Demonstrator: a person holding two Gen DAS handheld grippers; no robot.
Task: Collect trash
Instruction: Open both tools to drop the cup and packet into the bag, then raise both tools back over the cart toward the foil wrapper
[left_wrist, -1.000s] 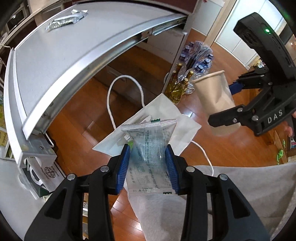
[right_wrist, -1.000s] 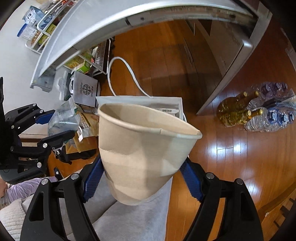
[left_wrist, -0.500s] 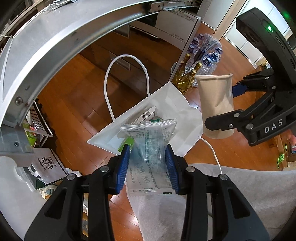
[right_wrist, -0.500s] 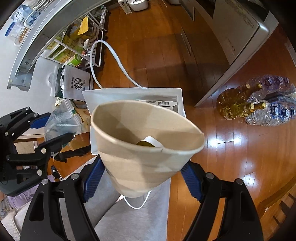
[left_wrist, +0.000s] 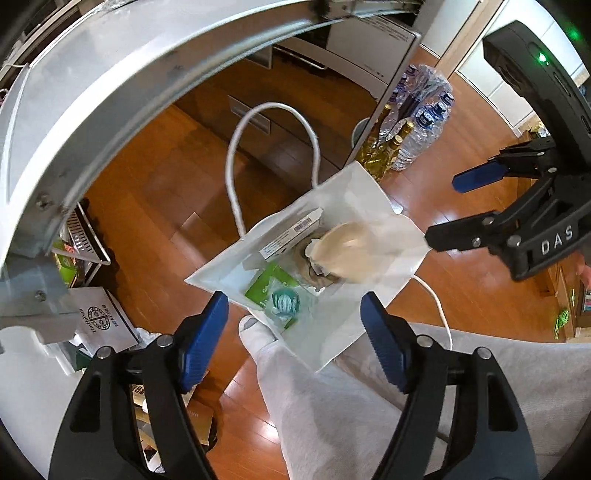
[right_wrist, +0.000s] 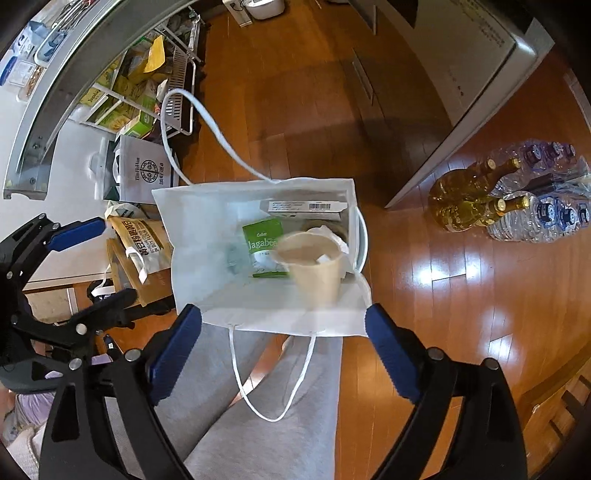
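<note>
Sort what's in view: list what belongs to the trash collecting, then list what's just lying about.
Job:
white paper bag
paper cup
clear plastic wrapper
green Jagabee packet
left gripper, opening, empty
right gripper, opening, empty

Lying about:
glass bottles
water bottle pack

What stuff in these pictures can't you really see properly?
- Paper cup: smeared by motion blur in both wrist views, so whether it has landed is unclear.
- Clear wrapper: blurred in the left view; its print is unreadable.
- White bag: its bottom is covered by trash, including the Jagabee pack.
- White box: label print too small to read.
</note>
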